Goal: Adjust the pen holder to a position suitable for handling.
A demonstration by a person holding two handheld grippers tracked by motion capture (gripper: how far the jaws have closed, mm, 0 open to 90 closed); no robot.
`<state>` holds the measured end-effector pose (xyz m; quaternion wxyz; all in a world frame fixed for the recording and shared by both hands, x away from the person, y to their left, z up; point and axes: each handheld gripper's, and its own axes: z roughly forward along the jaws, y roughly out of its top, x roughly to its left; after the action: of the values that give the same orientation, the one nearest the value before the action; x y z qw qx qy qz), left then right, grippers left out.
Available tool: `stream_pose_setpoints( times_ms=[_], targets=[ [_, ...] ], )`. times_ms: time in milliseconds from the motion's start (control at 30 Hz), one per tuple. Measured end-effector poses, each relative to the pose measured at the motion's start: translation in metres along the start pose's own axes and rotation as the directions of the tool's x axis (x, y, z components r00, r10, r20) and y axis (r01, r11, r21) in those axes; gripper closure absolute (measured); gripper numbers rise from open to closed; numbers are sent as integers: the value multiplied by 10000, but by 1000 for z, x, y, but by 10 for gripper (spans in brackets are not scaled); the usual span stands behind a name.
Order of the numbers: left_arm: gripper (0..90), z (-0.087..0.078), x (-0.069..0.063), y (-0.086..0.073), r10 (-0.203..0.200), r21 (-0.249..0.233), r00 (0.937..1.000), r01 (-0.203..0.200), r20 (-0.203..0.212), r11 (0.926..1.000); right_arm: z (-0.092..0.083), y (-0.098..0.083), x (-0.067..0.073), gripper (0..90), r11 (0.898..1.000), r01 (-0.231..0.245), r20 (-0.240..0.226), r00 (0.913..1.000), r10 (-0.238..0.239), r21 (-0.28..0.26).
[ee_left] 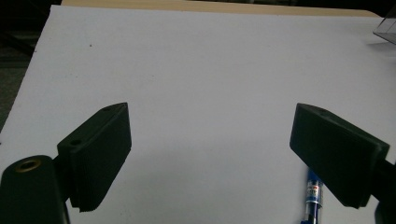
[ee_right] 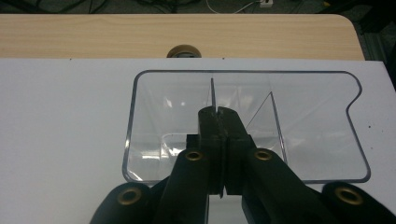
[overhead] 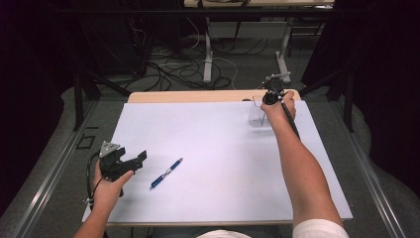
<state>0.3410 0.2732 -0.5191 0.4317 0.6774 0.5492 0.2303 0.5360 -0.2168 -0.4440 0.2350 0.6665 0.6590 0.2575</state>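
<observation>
Broadly, a white board point(overhead: 218, 148) covered most of a wooden table point(overhead: 198, 95), whose pale far edge showed beyond it. On the far right part of the board stood a clear plastic container point(overhead: 257, 115), open at the top and split by thin inner walls. The person's right forearm reached across the board to it, and the right gripper point(overhead: 271, 95) hung over its far rim. In the right gripper view the jaws were pressed together, pointing down into the clear plastic container point(ee_right: 308, 135); a thin clear divider seemed to run up from between their tips, though the see-through plastic made it hard to tell whether they pinched it.

The left gripper point(overhead: 137, 161) sat low at the near left of the board, held in the person's left hand, with its jaws spread wide and nothing between them. Just to its right, near but not touching, lay a blue pen point(overhead: 166, 173), slanted with its tip toward the far right. In the left gripper view the blue pen point(ee_left: 314, 196) peeked out beside and partly behind the right-hand jaw.
</observation>
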Motion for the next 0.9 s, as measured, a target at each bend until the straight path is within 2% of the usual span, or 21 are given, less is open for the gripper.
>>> stream_pose_setpoints(
  times_ms=[233, 600, 900],
  targets=[
    [127, 0, -1, 0, 22, 7, 10000, -22, 21, 10000, -9, -4, 22, 899, 9996, 188, -192, 9996, -184, 210],
    [128, 0, -1, 0, 85, 46, 10000, -85, 21, 10000, -21, -14, 78, 899, 9973, 667, -740, 9952, -642, 319],
    [128, 0, -1, 0, 61, 59, 10000, -61, 19, 10000, -19, -21, 117, 898, 9941, 975, -1149, 9891, -916, 467]
  ],
)
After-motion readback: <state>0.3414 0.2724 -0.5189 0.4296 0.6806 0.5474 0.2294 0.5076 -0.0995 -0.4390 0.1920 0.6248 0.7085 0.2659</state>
